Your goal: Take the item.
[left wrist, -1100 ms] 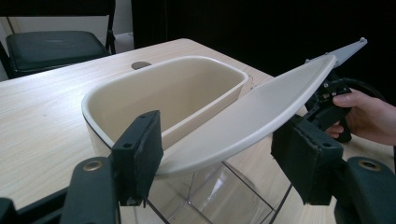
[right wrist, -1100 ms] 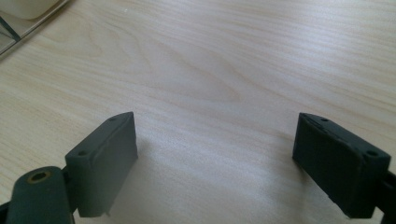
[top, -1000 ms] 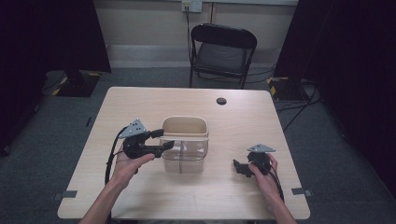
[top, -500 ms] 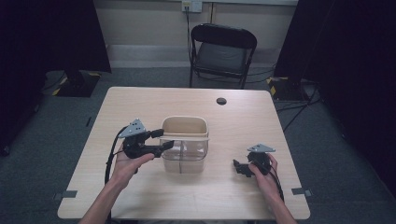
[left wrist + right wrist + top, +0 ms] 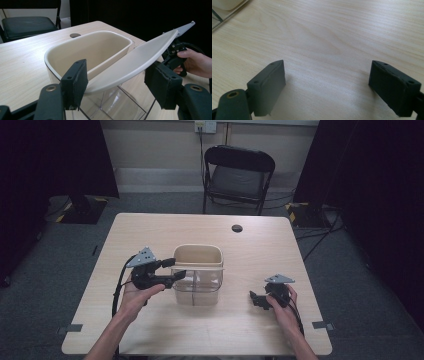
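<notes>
Left hand-held gripper (image 5: 176, 268) at bin (image 5: 197, 275) rim, right hand-held gripper (image 5: 253, 299) apart

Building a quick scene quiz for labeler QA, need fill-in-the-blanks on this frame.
1. The gripper clamping the beige flap of the clear container is the person's ___ one.
2. The right gripper hovers over bare table with its jaws ___.
3. Behind the table stands a black folding ___.
Missing words: left; open; chair
</notes>
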